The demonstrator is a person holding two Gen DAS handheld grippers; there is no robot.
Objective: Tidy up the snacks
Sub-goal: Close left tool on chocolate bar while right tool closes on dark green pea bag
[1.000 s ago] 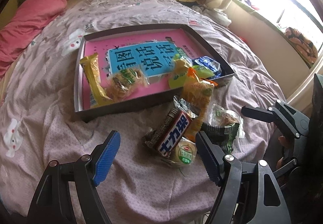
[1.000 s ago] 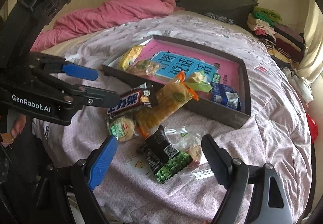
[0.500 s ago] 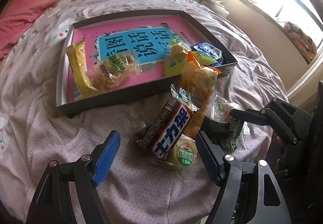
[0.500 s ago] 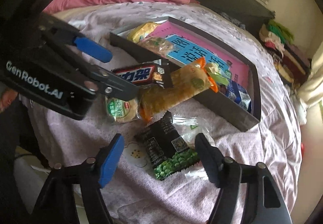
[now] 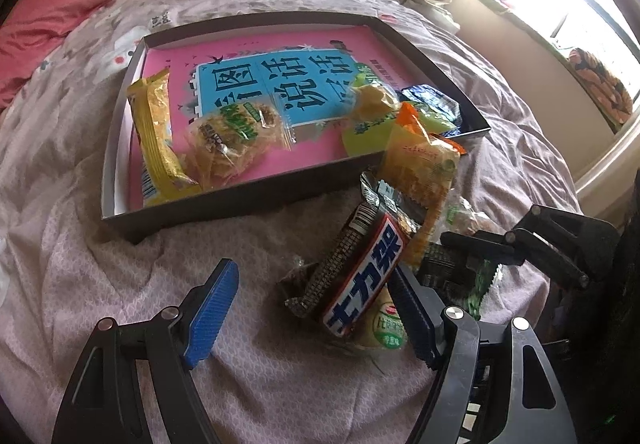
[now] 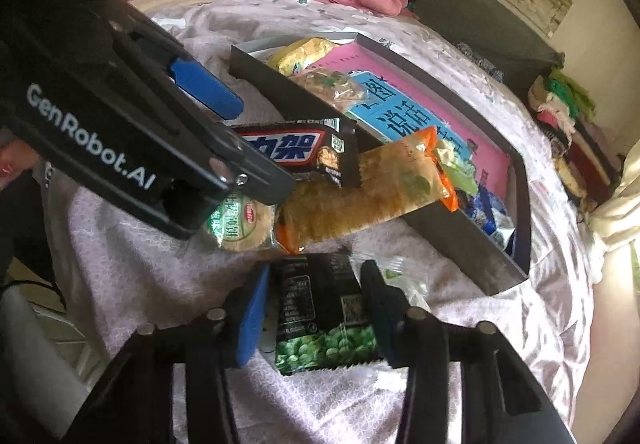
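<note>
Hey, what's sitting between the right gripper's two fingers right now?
The black green-pea snack packet lies between the right gripper's fingers, whose jaws have just been closing; the right wrist view shows it.

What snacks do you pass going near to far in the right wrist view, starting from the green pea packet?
Green pea packet → round green-label cracker pack → chocolate bar → clear cracker bag in the tray → yellow packet.

Pink-floored dark tray (image 5: 120, 147), orange cracker packet (image 6: 372, 183), black-and-green pea packet (image 6: 320, 308).
</note>
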